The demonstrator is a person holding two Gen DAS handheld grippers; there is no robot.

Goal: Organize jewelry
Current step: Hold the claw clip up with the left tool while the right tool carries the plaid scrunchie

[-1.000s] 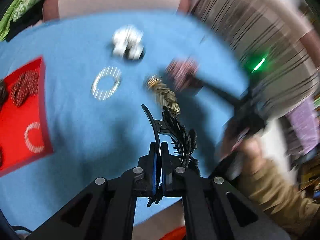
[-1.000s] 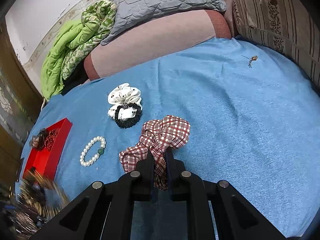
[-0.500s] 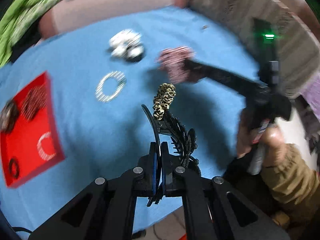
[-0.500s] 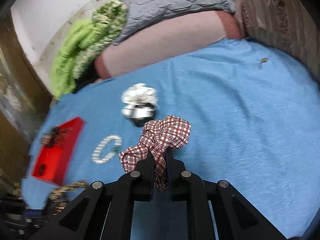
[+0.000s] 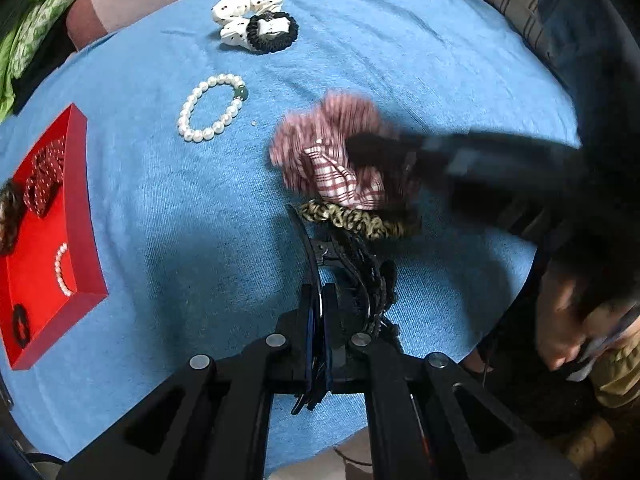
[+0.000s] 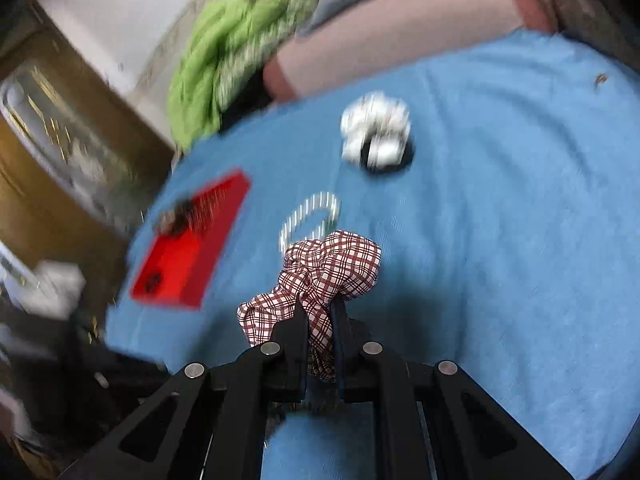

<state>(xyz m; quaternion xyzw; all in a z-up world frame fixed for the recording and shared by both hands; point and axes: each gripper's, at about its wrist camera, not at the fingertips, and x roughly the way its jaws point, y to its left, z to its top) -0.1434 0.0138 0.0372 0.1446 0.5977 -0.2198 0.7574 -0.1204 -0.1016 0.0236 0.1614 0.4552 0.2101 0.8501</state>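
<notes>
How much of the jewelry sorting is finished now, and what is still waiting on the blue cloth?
Partly done. The red tray already holds a red dotted scrunchie, a small pearl bracelet and a dark hair tie. In hand: the right tool grips the plaid scrunchie; the left tool grips a black hair claw carrying a leopard scrunchie. Left: the pearl bracelet and the white dotted scrunchie with a black one.

Blue cloth (image 5: pixel 400 60) under everything. Red tray (image 5: pixel 86 248) with a red dotted scrunchie (image 5: pixel 44 172) inside. White bead bracelet (image 5: pixel 210 108) with one green bead. White scrunchie with black dots (image 5: pixel 246 8), joined to a black one (image 5: pixel 272 34). Red-and-white checked scrunchie (image 6: pixel 328 268). Yellow-and-black spotted scrunchie (image 5: pixel 352 218). Black hair clip (image 5: pixel 360 268). Green blanket (image 6: pixel 224 56).
</notes>
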